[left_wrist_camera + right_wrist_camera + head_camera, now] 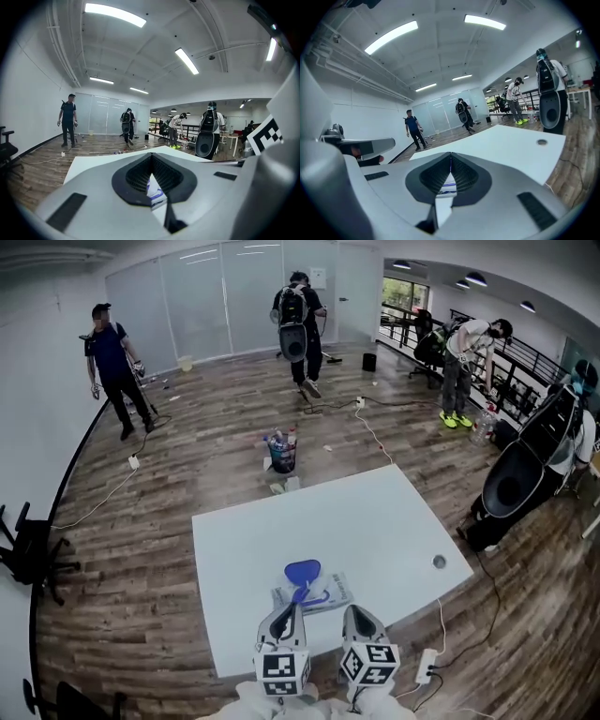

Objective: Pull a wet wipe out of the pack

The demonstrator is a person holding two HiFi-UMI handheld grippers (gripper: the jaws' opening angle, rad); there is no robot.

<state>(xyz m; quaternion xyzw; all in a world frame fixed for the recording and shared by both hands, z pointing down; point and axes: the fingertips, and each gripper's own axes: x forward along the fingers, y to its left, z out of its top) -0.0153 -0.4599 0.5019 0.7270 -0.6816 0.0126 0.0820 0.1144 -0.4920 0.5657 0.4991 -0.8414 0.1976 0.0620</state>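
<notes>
Head view shows left tool and right tool closed near wipe pack.

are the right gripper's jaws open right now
No, the right gripper has its jaws closed tip to tip with nothing between them.
</notes>
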